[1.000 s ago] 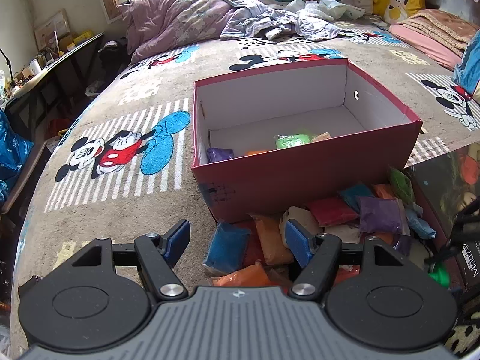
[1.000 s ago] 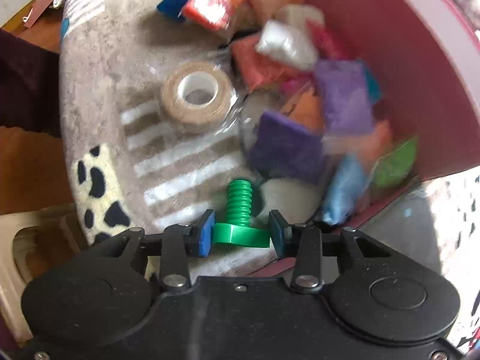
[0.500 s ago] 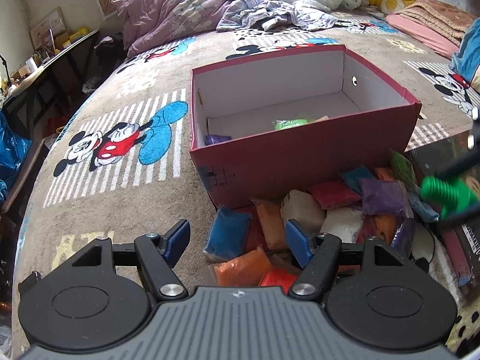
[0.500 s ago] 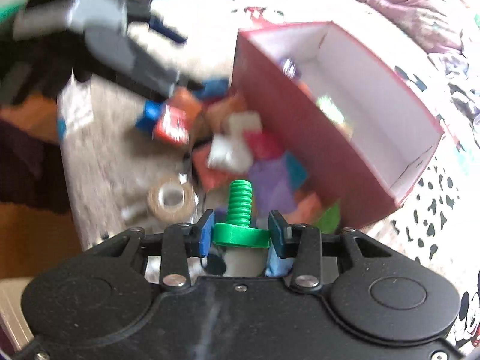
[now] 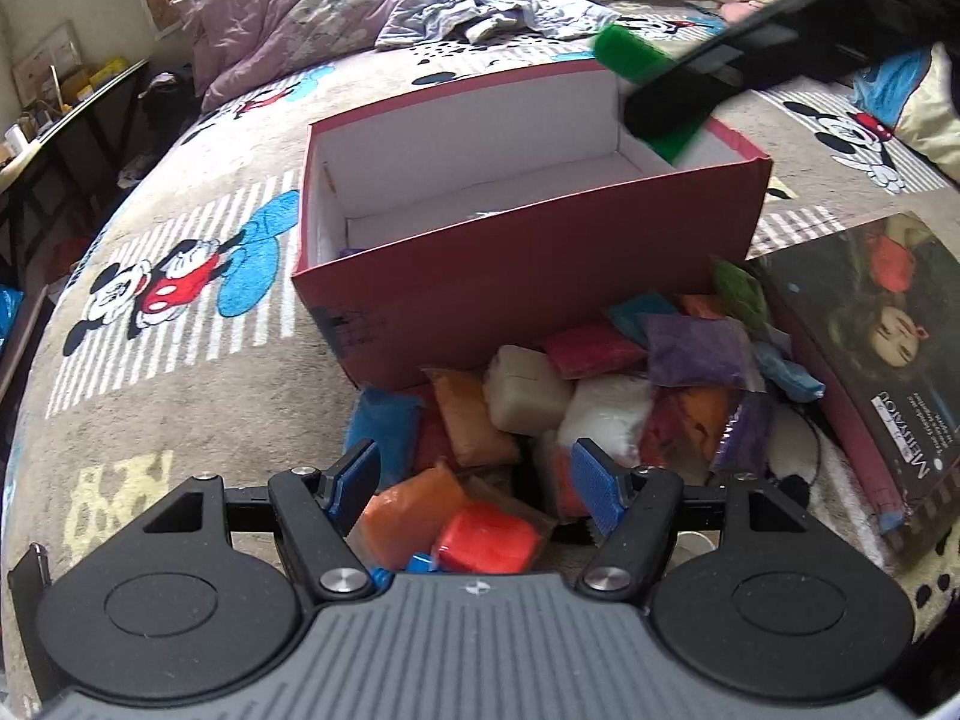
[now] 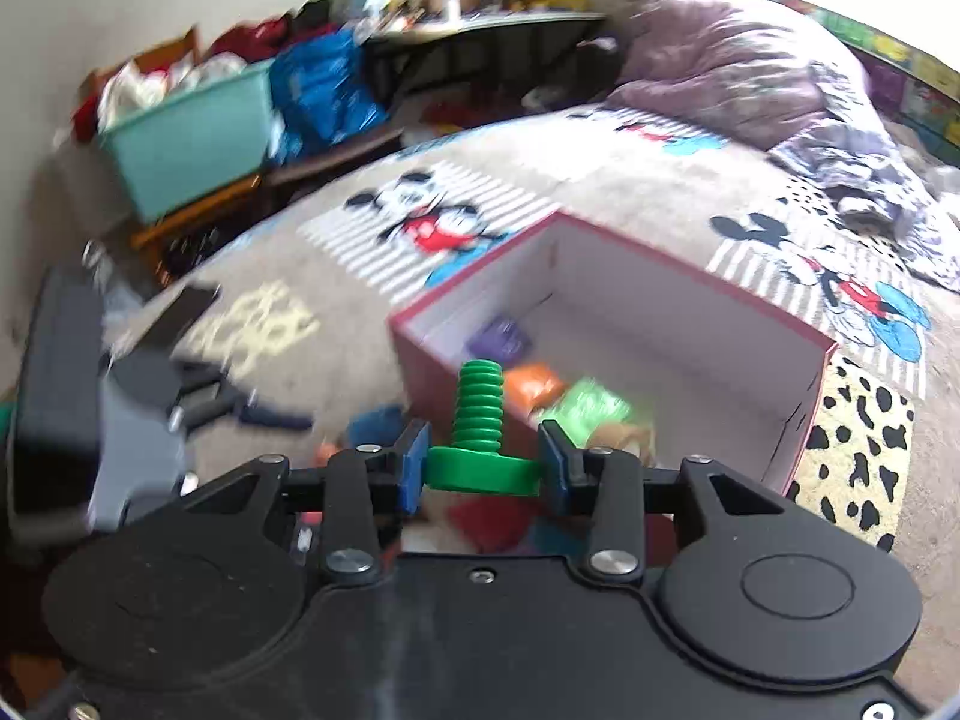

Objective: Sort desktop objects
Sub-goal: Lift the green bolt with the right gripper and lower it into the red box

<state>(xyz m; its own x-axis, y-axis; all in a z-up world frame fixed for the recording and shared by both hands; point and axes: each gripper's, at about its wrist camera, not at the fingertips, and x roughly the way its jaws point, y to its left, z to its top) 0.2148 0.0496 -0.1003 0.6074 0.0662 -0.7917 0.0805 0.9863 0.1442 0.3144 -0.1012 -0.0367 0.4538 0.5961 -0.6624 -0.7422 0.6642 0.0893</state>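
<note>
Right wrist: bolt [image 6: 480,420] above box rim [image 6: 690,288].

Box [image 5: 528,276]: on the bed [image 5: 180,396], centre of the left wrist view; several packets [image 6: 540,387] inside. Pile of packets [image 5: 540,396]: on the bed at 6 o'clock of the box, touching its near wall. Book [image 5: 870,360]: at 3 o'clock of the pile, beside it. Quilt [image 5: 288,18]: at 11 o'clock, behind the box.

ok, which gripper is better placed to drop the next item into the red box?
Right. The right gripper is shut on the green bolt and sits above the red box rim. The left gripper is open, holding nothing, low over the packet pile.
</note>
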